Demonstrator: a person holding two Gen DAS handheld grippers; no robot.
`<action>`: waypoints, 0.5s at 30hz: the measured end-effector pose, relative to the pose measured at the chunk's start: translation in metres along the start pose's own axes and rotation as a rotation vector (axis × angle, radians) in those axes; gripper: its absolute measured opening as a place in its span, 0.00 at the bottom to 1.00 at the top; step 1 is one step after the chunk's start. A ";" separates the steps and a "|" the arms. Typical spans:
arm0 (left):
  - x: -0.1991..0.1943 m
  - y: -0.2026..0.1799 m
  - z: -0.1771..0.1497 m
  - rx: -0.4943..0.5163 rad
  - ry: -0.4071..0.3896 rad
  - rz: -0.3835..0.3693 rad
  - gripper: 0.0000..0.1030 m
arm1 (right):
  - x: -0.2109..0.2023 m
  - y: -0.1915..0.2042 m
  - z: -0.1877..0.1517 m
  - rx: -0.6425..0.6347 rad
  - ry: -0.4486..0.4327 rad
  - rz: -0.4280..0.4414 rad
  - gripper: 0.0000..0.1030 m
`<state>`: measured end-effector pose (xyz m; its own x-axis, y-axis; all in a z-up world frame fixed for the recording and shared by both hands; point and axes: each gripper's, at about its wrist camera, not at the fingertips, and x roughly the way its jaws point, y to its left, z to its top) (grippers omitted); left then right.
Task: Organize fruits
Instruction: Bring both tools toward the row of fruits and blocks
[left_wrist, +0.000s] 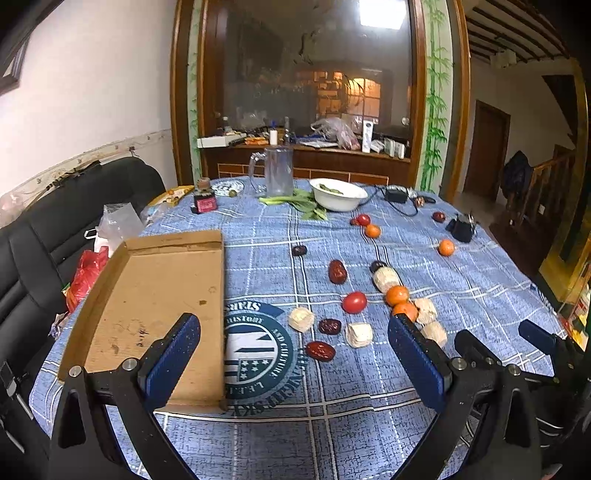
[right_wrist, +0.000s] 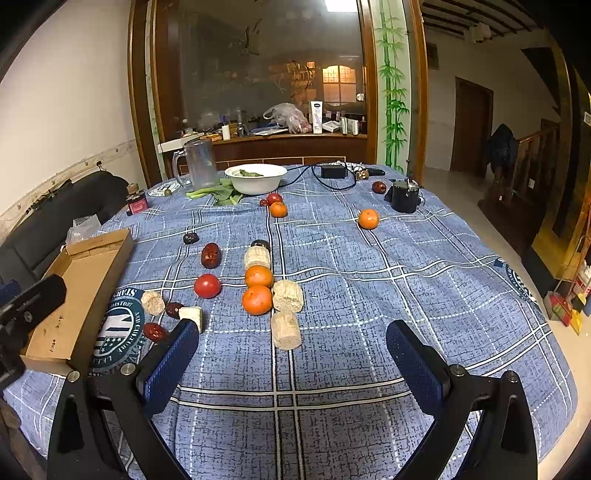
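Hovering above a table draped in a blue plaid cloth (right_wrist: 369, 295), the left gripper (left_wrist: 295, 354) and the right gripper (right_wrist: 291, 354) both hang with their blue-padded fingers spread wide, nothing between them. Fruit lies scattered across the middle of each frame: a red tomato (right_wrist: 207, 285) sits just left of two oranges (right_wrist: 257, 300) that touch each other, with pale ridged cylinders (right_wrist: 287, 295) packed against them and one more (right_wrist: 286, 329) just below. Dark red dates (right_wrist: 211, 255) dot the cloth nearby, some beside a printed round emblem (left_wrist: 258, 350). A third orange (right_wrist: 368, 218) rests well apart at upper right, and another orange (right_wrist: 278, 209) lies near a second tomato (right_wrist: 274, 198) below a white bowl (right_wrist: 256, 178). At the left of the left wrist view, a shallow cardboard tray (left_wrist: 155, 295) lies open on the cloth. A clear plastic jug (left_wrist: 279, 171) stands at the table's far edge beside leafy greens (left_wrist: 303, 205).
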<state>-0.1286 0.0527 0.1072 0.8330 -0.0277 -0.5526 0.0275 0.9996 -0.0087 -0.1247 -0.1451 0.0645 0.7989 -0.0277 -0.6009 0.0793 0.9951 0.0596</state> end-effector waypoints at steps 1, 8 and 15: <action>0.004 -0.002 -0.001 0.005 0.009 0.000 0.99 | 0.002 -0.001 0.000 0.002 0.006 0.003 0.99; 0.025 -0.005 -0.004 0.021 0.056 0.012 0.99 | 0.027 -0.005 0.000 0.020 0.057 0.038 0.99; 0.043 0.010 0.000 -0.006 0.077 0.011 0.99 | 0.034 -0.016 0.004 0.008 0.082 0.048 0.99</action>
<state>-0.0922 0.0611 0.0835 0.7885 -0.0164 -0.6148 0.0152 0.9999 -0.0071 -0.0966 -0.1627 0.0460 0.7504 0.0279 -0.6604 0.0471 0.9943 0.0956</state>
